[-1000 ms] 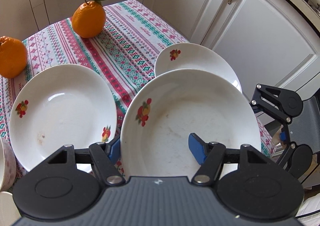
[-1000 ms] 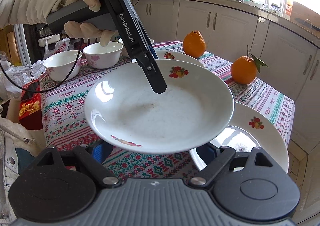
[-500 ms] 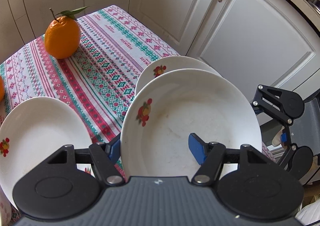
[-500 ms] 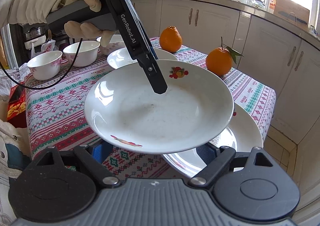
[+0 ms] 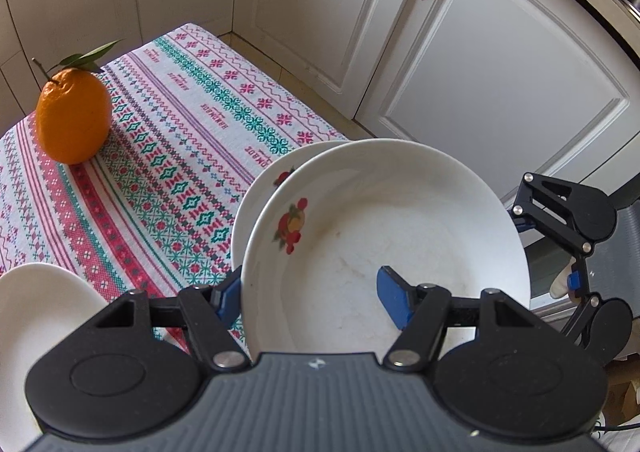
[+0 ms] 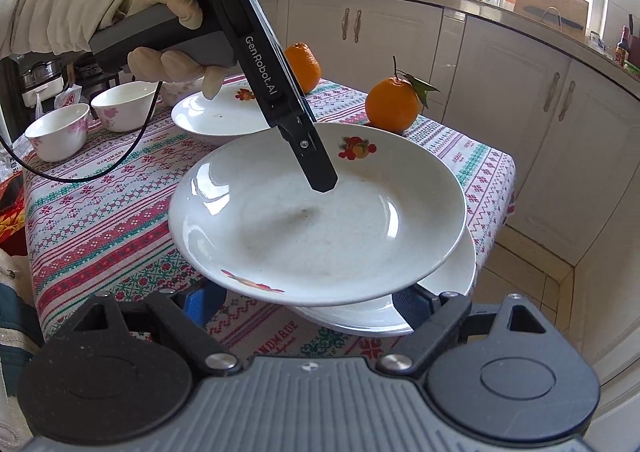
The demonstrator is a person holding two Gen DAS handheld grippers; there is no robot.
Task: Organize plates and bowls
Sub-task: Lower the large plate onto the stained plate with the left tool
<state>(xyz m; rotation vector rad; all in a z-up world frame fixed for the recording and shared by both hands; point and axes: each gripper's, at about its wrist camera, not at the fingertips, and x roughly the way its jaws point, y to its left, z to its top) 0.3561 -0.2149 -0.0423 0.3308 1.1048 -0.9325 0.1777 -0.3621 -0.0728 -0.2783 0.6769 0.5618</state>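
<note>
I'm gripping the carried plate (image 5: 384, 236) by its rim with my left gripper (image 5: 316, 294), one blue pad under the lip and one inside the bowl of it, low in the left wrist frame. It's hanging just above the lower plate (image 5: 266, 182), whose rim is peeking out at centre-left, near the table corner. To do this well I'm thinking: keep it level, line the rims up, lower gently, and only let go once it's nesting. The tilt in the right wrist view suggests the near edge would touch first.

Moving right, my right gripper (image 6: 308, 302) is sitting at the bottom of its own frame with its jaws spread wide, holding nothing, its pads flanking both plates from below.

Hard to read: the gap between the two plates, the lower plate's far side, and whether it's overhanging the tablecloth (image 5: 192, 156) edge.
</note>
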